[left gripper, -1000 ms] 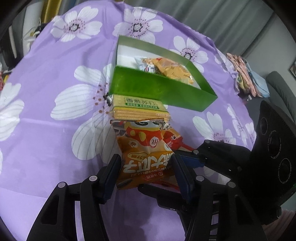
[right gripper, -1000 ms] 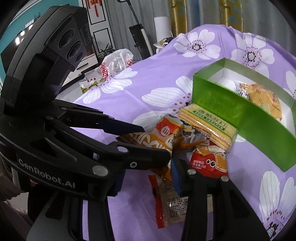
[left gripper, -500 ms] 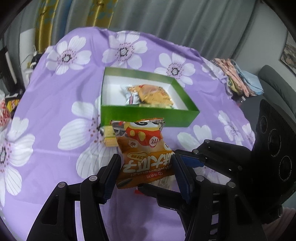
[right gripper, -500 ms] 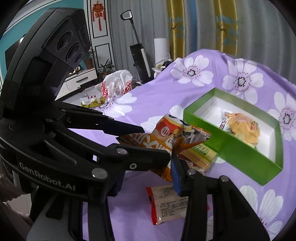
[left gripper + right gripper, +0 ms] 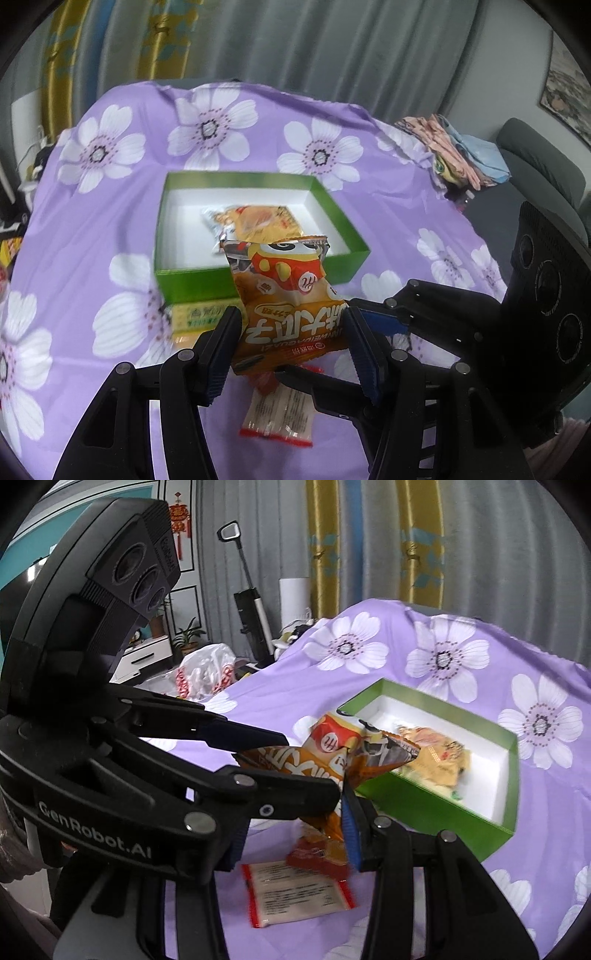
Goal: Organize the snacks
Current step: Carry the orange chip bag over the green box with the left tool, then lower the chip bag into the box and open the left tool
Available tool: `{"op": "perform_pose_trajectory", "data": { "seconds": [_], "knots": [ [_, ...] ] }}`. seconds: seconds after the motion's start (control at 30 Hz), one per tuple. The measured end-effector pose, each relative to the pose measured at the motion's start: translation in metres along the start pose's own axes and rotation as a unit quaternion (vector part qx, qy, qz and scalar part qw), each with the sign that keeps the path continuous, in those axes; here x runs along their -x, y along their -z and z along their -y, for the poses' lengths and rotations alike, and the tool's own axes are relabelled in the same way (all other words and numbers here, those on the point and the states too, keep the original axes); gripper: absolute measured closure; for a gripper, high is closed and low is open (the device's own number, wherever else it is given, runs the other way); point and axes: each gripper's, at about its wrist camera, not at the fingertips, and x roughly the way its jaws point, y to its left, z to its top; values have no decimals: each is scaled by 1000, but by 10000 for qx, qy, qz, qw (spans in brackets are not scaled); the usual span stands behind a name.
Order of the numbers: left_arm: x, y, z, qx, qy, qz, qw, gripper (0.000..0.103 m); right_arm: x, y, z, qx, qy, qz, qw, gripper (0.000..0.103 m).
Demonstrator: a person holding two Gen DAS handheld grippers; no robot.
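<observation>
The left gripper (image 5: pixel 291 332) clamps its two blue-padded black jaws on the lower part of an orange crinkled foil snack bag with a red-and-yellow cartoon figure (image 5: pixel 284 295). The pads press the bag's two side edges, and its printed body stands up between them, the top seam above the fingertips and in front of the near wall of the box behind. The bag is clear of the cloth.

In the right wrist view the right gripper (image 5: pixel 325 805) also has this bag (image 5: pixel 332 753) between its jaws: the blue pad of its right finger (image 5: pixel 349 834) lies against the bag's lower corner, while the left finger is hidden behind the other gripper's black frame. The jaws stand narrow, and they appear to pinch that corner, though the contact on the hidden side cannot be seen.

Beyond the bag lies an open rectangular green cardboard box with a white inside (image 5: pixel 177 284), and in it a yellow-orange plastic snack packet (image 5: pixel 258 221) rests near the middle. Just in front of the box's near wall, on the purple tablecloth with white flowers (image 5: pixel 110 229), lies a pale yellow biscuit pack with green print (image 5: pixel 195 317). Under the grippers a clear flat packet with red ends (image 5: pixel 280 413) lies on the cloth, and in the right wrist view a red-orange packet (image 5: pixel 314 856) overlaps its far end.
</observation>
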Motion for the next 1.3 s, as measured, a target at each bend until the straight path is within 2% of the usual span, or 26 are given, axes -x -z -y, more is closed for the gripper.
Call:
{"op": "perform_pose_trajectory", "data": {
  "seconds": [0.27,0.63,1.1,1.3],
  "knots": [
    [-16,-36,0,-111,103,118,9998,45,-4,-18,24,-30,134,137,9998,59],
    [-57,-77,-42,345,318,-32,9989,45,-50,-44,59,-172,15,64,9998,59],
    [-113,-76,-91,1146,484,-484,9911,45,-110,-41,83,-333,-4,-516,9981,59],
    [-122,-74,-95,1283,366,-587,9893,45,-117,-40,84,-397,63,-644,9971,53]
  ]
}}
